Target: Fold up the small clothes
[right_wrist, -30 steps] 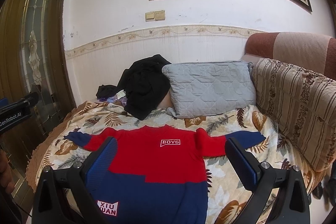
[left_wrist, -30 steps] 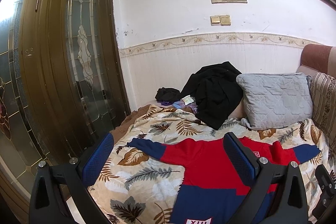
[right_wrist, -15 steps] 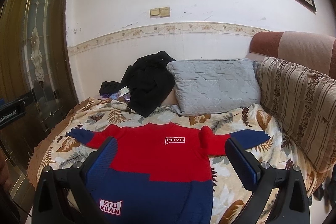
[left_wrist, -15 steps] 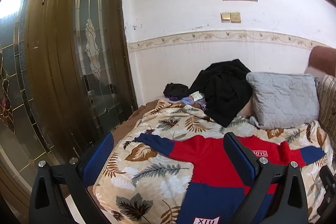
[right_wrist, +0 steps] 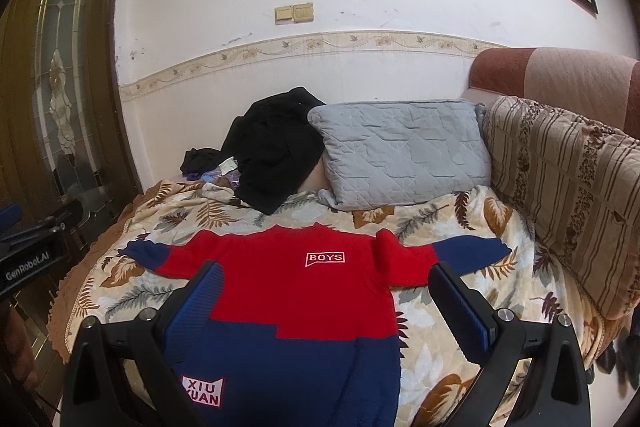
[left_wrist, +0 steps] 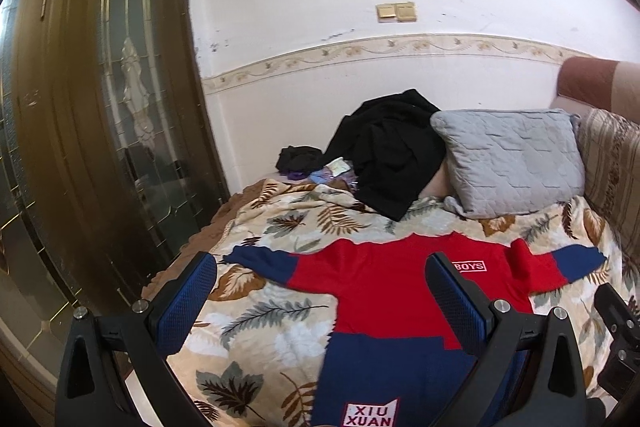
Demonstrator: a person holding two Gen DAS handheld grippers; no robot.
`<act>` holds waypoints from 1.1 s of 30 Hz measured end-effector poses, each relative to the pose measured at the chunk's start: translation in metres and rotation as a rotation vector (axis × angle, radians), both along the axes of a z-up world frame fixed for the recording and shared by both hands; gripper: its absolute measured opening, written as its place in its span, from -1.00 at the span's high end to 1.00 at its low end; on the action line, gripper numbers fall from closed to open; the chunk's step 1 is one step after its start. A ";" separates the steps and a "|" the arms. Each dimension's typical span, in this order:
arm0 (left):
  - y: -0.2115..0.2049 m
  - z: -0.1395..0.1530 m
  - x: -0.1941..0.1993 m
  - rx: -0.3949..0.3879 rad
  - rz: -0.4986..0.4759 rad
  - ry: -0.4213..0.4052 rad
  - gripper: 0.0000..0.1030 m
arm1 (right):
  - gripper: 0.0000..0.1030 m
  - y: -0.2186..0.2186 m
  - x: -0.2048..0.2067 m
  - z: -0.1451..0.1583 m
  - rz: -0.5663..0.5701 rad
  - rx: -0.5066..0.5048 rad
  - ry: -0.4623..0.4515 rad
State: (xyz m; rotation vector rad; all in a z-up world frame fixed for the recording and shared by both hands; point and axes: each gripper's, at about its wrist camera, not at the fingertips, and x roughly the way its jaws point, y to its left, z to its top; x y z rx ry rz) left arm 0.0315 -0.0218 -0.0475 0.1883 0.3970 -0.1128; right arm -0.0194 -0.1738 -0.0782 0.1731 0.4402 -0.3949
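A small red and navy sweater [right_wrist: 304, 291] lies flat on the leaf-print blanket, chest up, with both sleeves spread sideways and white "BOYS" and "XIU XUAN" patches showing. In the left wrist view the same sweater [left_wrist: 392, 303] fills the lower right. My left gripper [left_wrist: 320, 291] hovers open above the sweater's left half and the blanket. Over the sweater's body and right side, my right gripper [right_wrist: 324, 299] is also open, with nothing between its blue pads. Neither gripper touches the cloth.
A grey quilted pillow [right_wrist: 400, 155] and a heap of black clothes [right_wrist: 276, 147] lie at the back of the bed by the wall. A striped cushion [right_wrist: 560, 187] lines the right side. A wooden glass-panelled door [left_wrist: 104, 131] stands at the left. The leaf-print blanket [right_wrist: 460, 327] covers the bed.
Both grippers stay open. The left wrist view has swung right, bringing more of the sweater into sight; the right view has edged slightly closer.
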 end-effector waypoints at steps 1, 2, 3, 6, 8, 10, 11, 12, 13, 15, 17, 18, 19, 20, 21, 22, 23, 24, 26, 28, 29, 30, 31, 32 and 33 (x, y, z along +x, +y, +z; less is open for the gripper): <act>-0.004 0.000 0.000 0.004 -0.006 -0.001 -1.00 | -1.00 -0.002 0.000 -0.001 -0.005 0.004 0.000; -0.007 0.001 0.000 0.006 -0.010 -0.002 -1.00 | -1.00 -0.005 0.000 -0.001 -0.009 0.008 0.000; -0.009 0.001 0.000 0.008 -0.013 -0.003 -1.00 | -1.00 -0.008 -0.001 -0.001 -0.014 0.012 -0.001; -0.015 0.002 0.001 0.014 -0.020 -0.001 -1.00 | -1.00 -0.016 -0.002 -0.002 -0.026 0.022 -0.003; -0.019 -0.001 0.001 0.022 -0.022 0.006 -1.00 | -1.00 -0.021 -0.002 -0.003 -0.032 0.033 0.000; -0.021 -0.004 0.002 0.031 -0.022 0.017 -1.00 | -1.00 -0.025 -0.002 -0.005 -0.035 0.040 0.002; -0.022 -0.006 0.003 0.035 -0.020 0.022 -1.00 | -1.00 -0.027 -0.001 -0.006 -0.035 0.043 0.003; -0.023 -0.008 0.004 0.038 -0.018 0.029 -1.00 | -1.00 -0.027 -0.001 -0.008 -0.034 0.045 0.005; -0.022 -0.010 0.004 0.039 -0.018 0.035 -1.00 | -1.00 -0.028 0.001 -0.008 -0.033 0.046 0.008; -0.021 -0.014 0.005 0.039 -0.012 0.041 -1.00 | -1.00 -0.028 0.002 -0.010 -0.029 0.048 0.013; -0.019 -0.017 0.008 0.037 -0.004 0.051 -1.00 | -1.00 -0.027 0.004 -0.013 -0.025 0.047 0.019; -0.018 -0.019 0.009 0.036 -0.001 0.055 -1.00 | -1.00 -0.027 0.006 -0.013 -0.023 0.046 0.021; -0.017 -0.021 0.010 0.035 0.003 0.059 -1.00 | -1.00 -0.026 0.007 -0.014 -0.021 0.045 0.024; -0.016 -0.022 0.011 0.036 0.005 0.061 -1.00 | -1.00 -0.025 0.007 -0.015 -0.019 0.044 0.025; -0.015 -0.023 0.012 0.036 0.007 0.064 -1.00 | -1.00 -0.025 0.007 -0.016 -0.018 0.043 0.027; -0.015 -0.023 0.012 0.036 0.007 0.068 -1.00 | -1.00 -0.024 0.008 -0.016 -0.018 0.043 0.029; -0.014 -0.024 0.013 0.035 0.008 0.068 -1.00 | -1.00 -0.024 0.009 -0.017 -0.017 0.044 0.031; -0.014 -0.024 0.013 0.035 0.009 0.068 -1.00 | -1.00 -0.023 0.010 -0.018 -0.017 0.044 0.032; -0.014 -0.025 0.015 0.033 0.008 0.067 -1.00 | -1.00 -0.023 0.010 -0.019 -0.018 0.041 0.034; -0.014 -0.028 0.018 0.027 -0.003 0.071 -1.00 | -1.00 -0.025 0.012 -0.021 -0.020 0.037 0.040; -0.015 -0.031 0.022 0.018 -0.022 0.085 -1.00 | -1.00 -0.027 0.013 -0.022 -0.024 0.036 0.042; -0.016 -0.035 0.026 0.008 -0.041 0.104 -1.00 | -1.00 -0.031 0.014 -0.025 -0.034 0.037 0.044; -0.017 -0.046 0.036 -0.008 -0.082 0.162 -1.00 | -1.00 -0.036 0.014 -0.027 -0.042 0.039 0.045; -0.019 -0.057 0.048 -0.022 -0.119 0.235 -1.00 | -1.00 -0.046 0.014 -0.032 -0.053 0.049 0.044; -0.021 -0.072 0.060 -0.035 -0.152 0.320 -1.00 | -1.00 -0.053 0.014 -0.035 -0.062 0.057 0.043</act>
